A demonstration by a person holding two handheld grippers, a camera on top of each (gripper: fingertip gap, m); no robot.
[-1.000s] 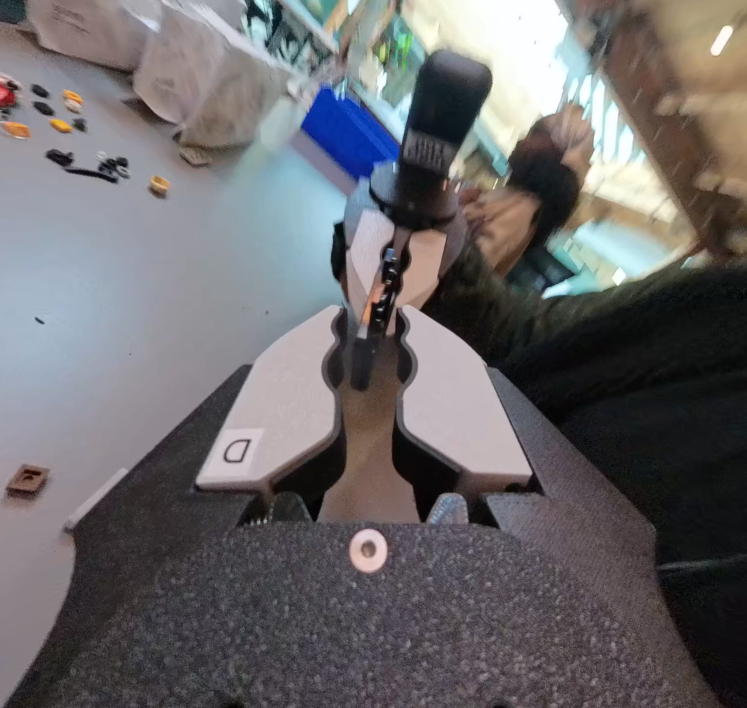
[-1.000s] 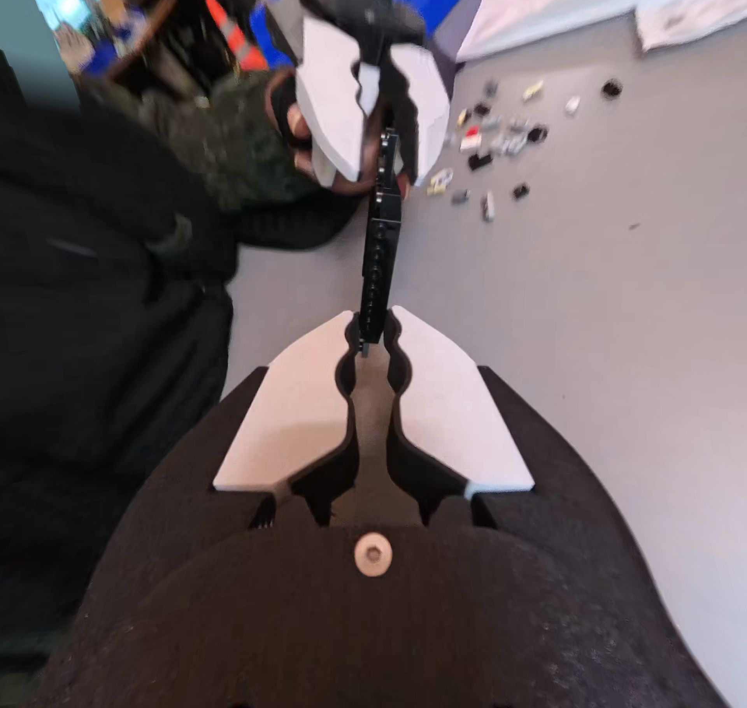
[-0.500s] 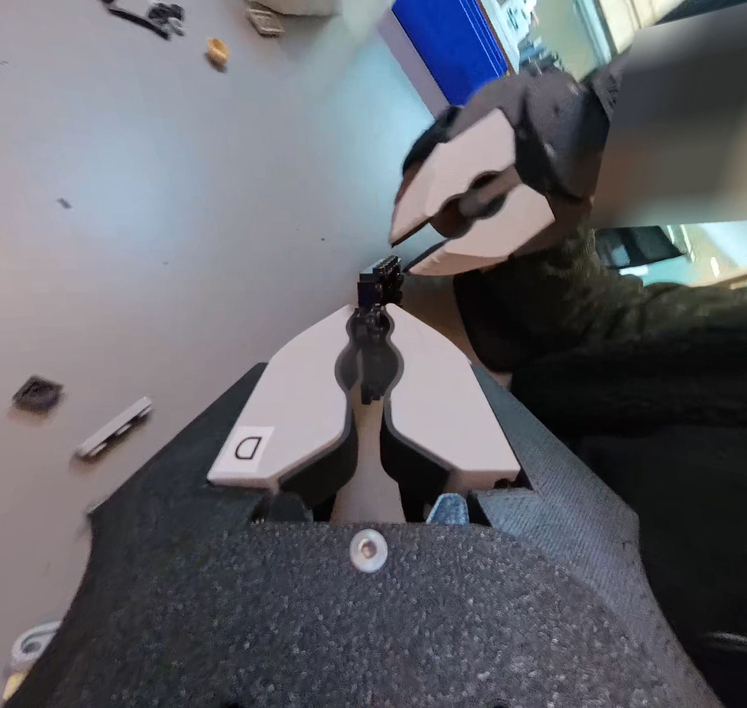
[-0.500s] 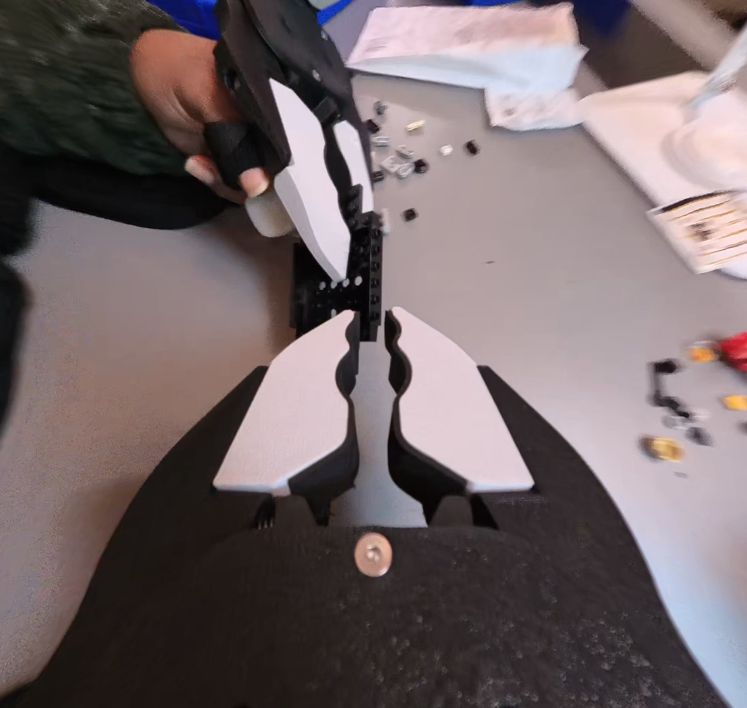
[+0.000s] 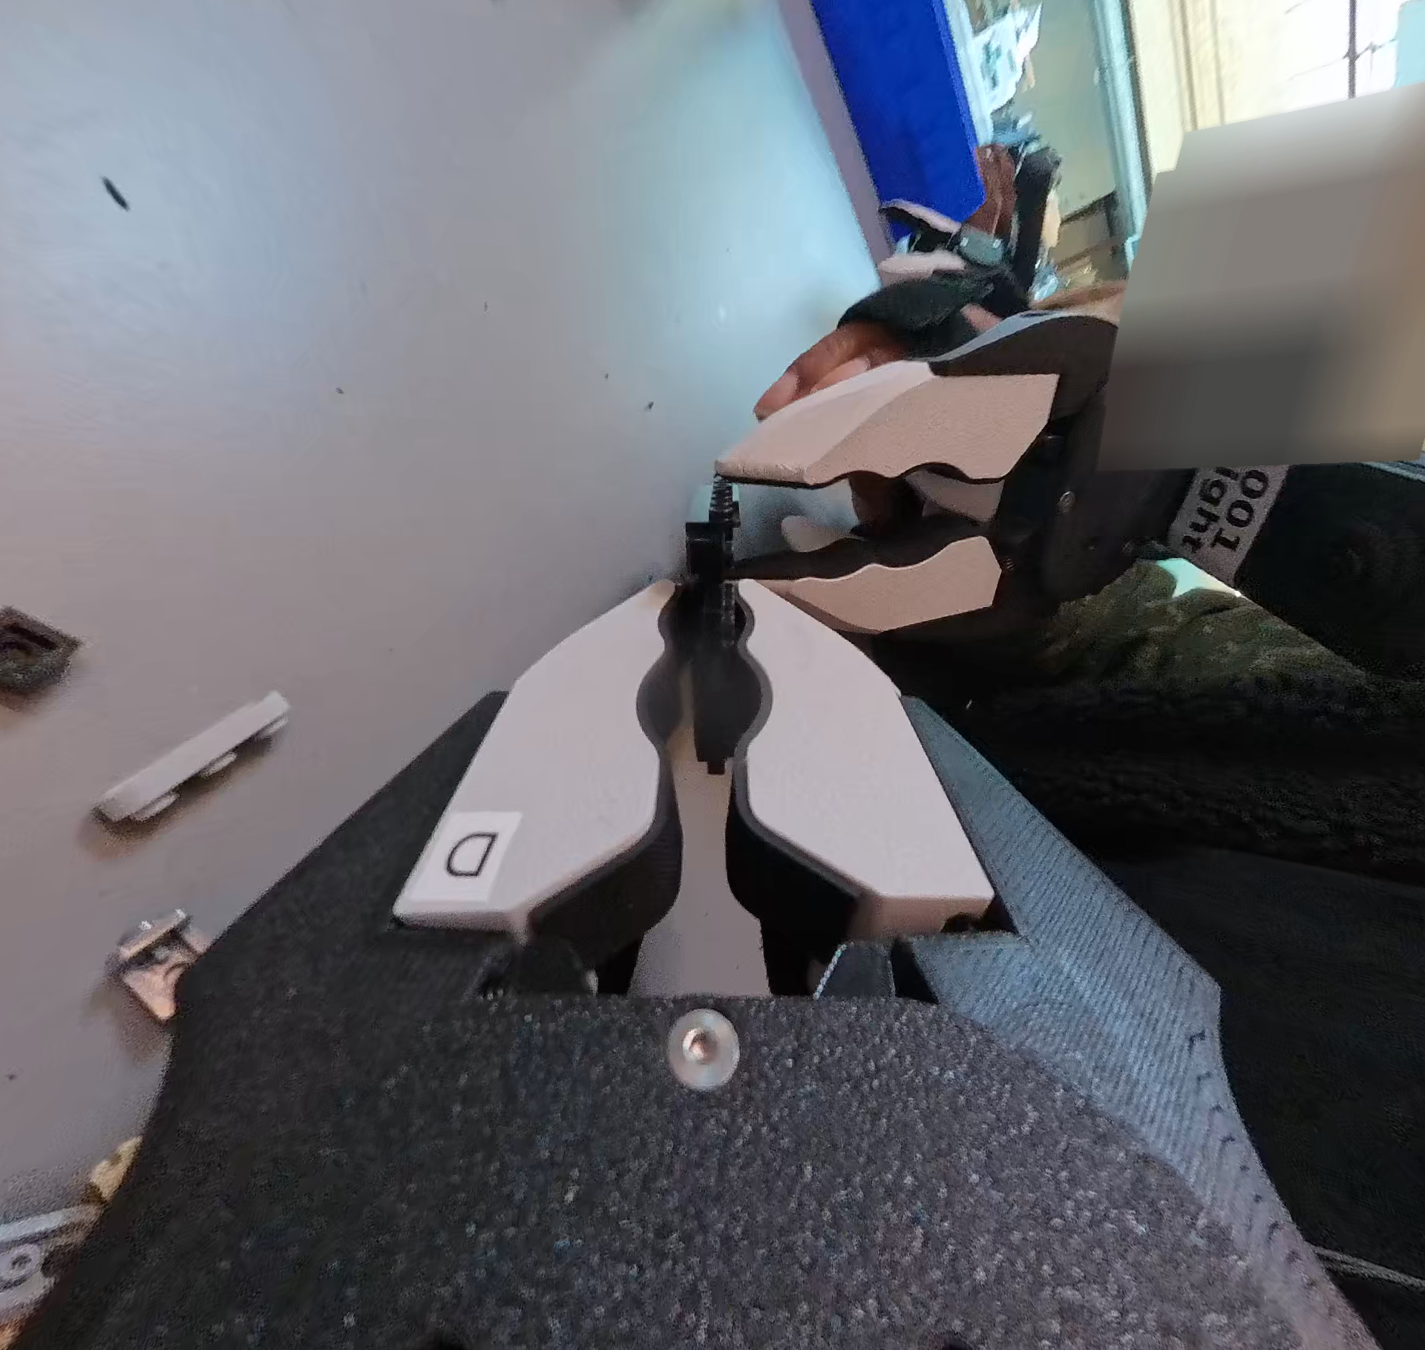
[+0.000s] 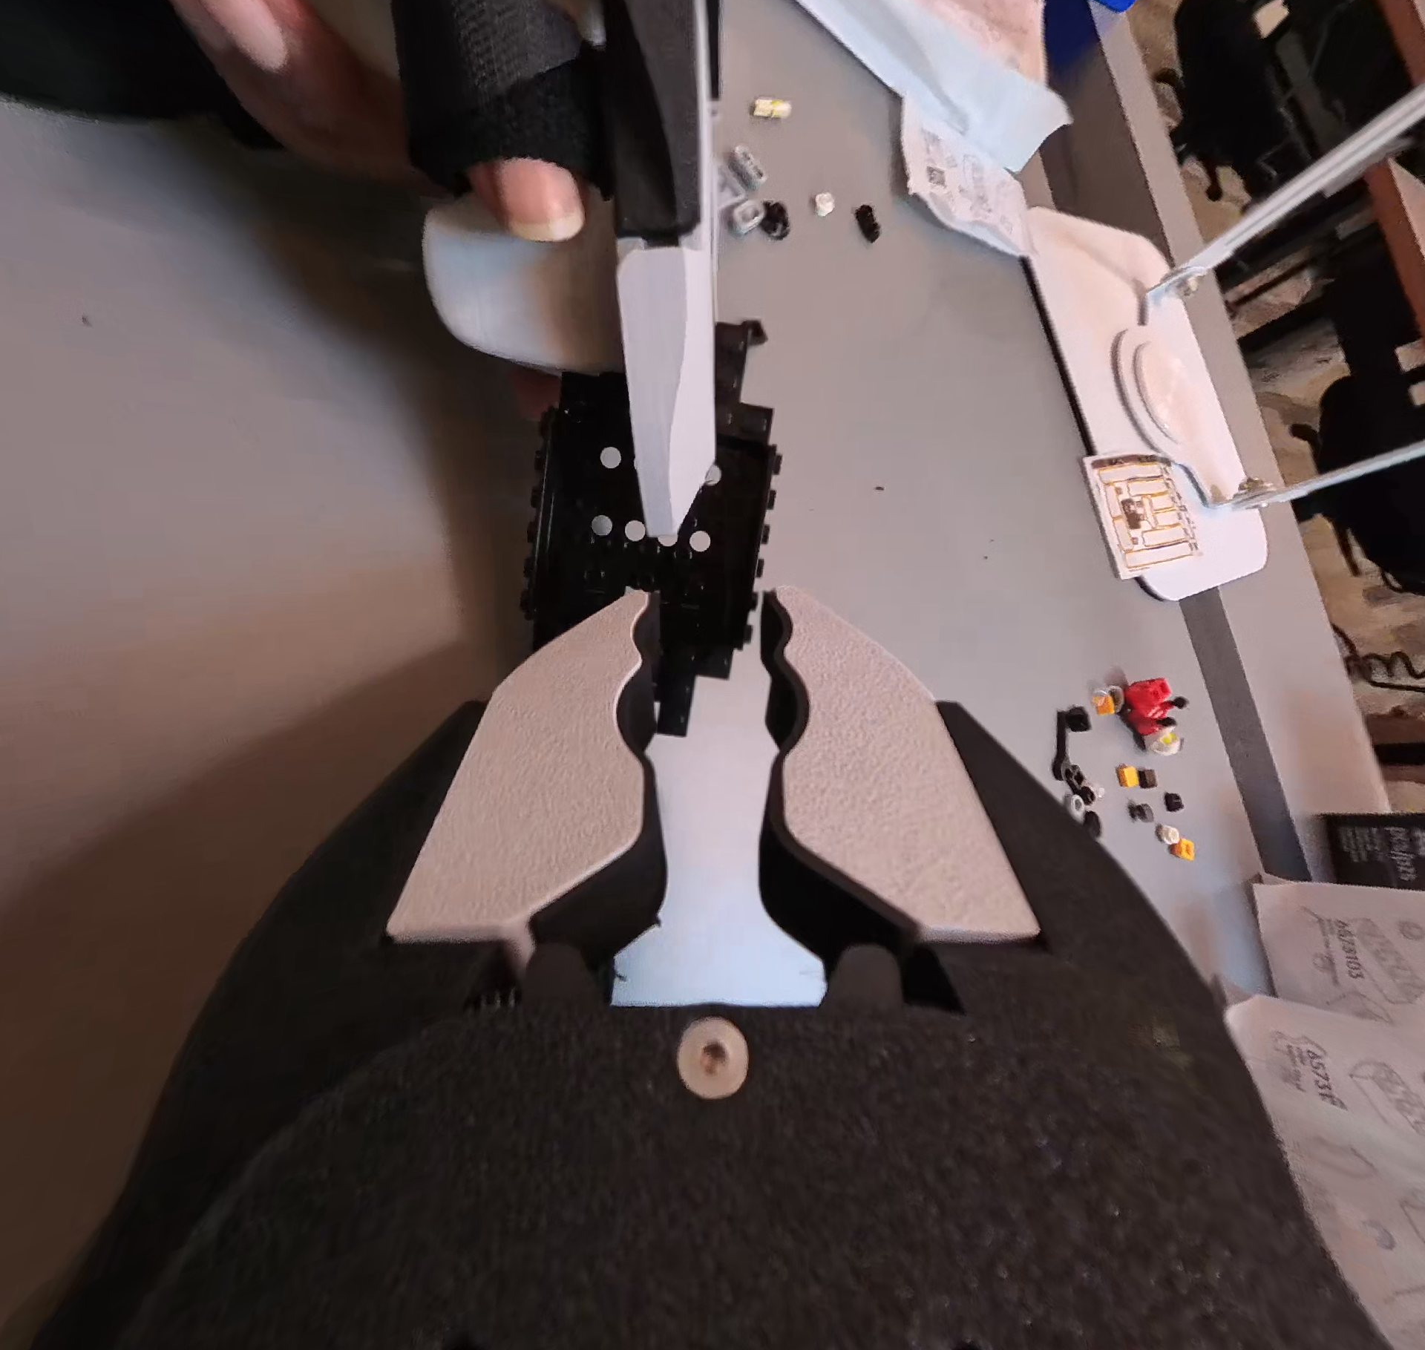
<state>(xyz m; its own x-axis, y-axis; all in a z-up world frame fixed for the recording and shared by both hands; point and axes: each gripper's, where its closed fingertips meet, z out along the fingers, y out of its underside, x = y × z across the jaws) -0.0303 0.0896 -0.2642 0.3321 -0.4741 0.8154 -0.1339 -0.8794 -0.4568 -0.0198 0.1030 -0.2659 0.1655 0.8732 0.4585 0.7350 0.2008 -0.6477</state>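
My left gripper (image 5: 708,592) is shut on a black brick assembly (image 5: 709,542), which I see edge-on, standing up out of the fingertips. In the right wrist view the left gripper (image 6: 667,534) comes down from above, with a white finger (image 6: 667,418) lying across the flat black assembly (image 6: 571,565). My right gripper (image 6: 705,603) is open. The near end of the assembly stands between its pads, with a gap at the right pad. In the left wrist view the right gripper (image 5: 729,519) straddles the top of the assembly with its jaws apart.
Grey table (image 5: 308,310) below. Small loose bricks lie on it: a red one with orange and black bits (image 6: 1145,704), several more (image 6: 771,214), a grey plate (image 5: 193,758) and a dark square piece (image 5: 31,650). Printed sheets (image 6: 1342,1004), a white base with metal arm (image 6: 1157,418) and a blue bin (image 5: 894,64) are also there. Left and right tips are no more than a few centimetres apart.
My left gripper closed on the black assembly and kept it. My right gripper, earlier shut on its end, has opened its jaws. Both grippers have swung toward the table.
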